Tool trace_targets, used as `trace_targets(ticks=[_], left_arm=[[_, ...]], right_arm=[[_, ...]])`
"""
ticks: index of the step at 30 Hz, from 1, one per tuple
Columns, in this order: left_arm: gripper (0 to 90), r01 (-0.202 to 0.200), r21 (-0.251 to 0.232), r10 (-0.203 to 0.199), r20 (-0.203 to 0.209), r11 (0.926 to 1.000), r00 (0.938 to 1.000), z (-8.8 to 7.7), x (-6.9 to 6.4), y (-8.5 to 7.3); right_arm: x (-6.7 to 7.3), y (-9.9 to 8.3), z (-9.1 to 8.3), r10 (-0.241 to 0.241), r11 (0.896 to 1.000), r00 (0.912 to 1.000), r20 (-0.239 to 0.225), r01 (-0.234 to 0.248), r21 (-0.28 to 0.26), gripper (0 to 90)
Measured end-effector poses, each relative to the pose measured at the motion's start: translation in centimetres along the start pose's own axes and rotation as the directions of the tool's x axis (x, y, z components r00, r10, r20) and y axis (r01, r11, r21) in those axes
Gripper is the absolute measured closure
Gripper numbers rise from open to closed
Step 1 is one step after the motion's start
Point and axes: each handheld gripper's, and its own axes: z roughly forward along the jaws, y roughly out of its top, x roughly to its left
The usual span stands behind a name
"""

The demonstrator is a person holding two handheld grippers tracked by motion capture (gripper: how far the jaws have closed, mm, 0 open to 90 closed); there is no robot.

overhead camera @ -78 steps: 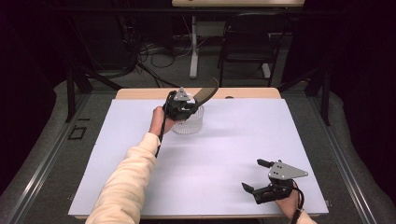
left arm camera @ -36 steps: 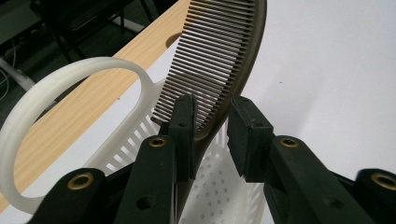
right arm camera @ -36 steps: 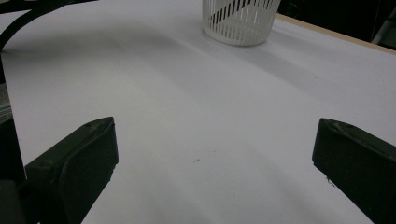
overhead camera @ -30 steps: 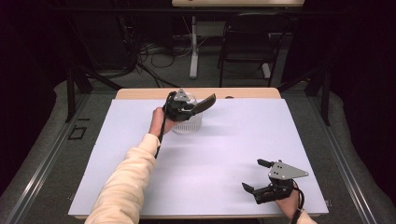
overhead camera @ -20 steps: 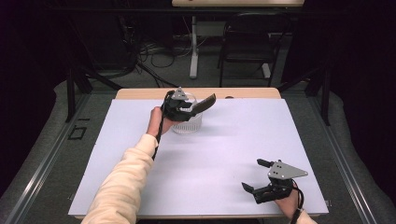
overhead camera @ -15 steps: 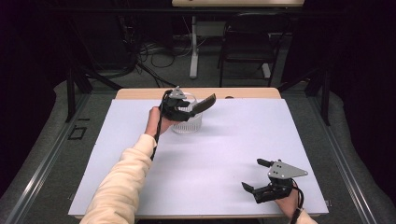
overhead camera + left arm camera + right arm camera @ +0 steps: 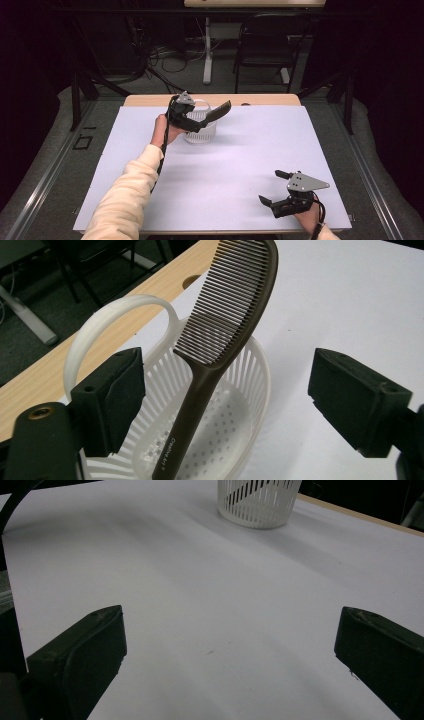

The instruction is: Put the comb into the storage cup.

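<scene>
A dark brown comb (image 7: 225, 315) stands tilted in a white slatted basket (image 7: 260, 375), handle down and teeth leaning out over the rim. My left gripper (image 7: 230, 395) hangs just above the basket, and its jaws have just been opening. The comb's handle is between them, but neither pad touches it. From above, the left gripper (image 7: 187, 117) sits at the basket (image 7: 200, 132) near the table's far edge, with the comb (image 7: 220, 110) poking out to the right. My right gripper (image 7: 270, 187) rests open at the front right, with nothing between its jaws (image 7: 225, 665).
A white sheet (image 7: 250, 150) covers the table, with a wooden strip (image 7: 150, 100) along the far edge. The basket (image 7: 257, 500) has an arched handle (image 7: 115, 310). A chair (image 7: 265, 45) and cables stand on the floor beyond the table.
The comb went down from a steep tilt into the basket. The left gripper's jaws spread off it and the hand eased slightly left. The right gripper stayed put.
</scene>
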Motion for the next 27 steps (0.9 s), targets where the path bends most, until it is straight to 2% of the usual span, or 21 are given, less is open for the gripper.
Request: trace_targets(ticks=[9, 17, 27], left_arm=[[0.3, 0.008, 0.001, -0.008, -0.024, 1.0000, 0.9997, -1.0, -0.3, -0.3], [0.0, -0.009, 0.008, 0.009, -0.032, 0.9999, 0.9994, -1.9, -0.8, -0.6], [0.0, 0.001, 0.029, 0.000, -0.025, 0.9996, 0.9997, -2.8, -1.6, -1.5]], right_arm=[[0.1, 0.1, 0.1, -0.007, 1.000, 1.0000, -0.001, 0.007, -0.003, 0.0], [0.1, 0.1, 0.0, -0.003, 1.000, 1.0000, 0.000, 0.003, 0.001, 0.0], [0.2, 0.0, -0.1, -0.003, 1.000, 1.0000, 0.004, 0.003, 0.004, 0.0]])
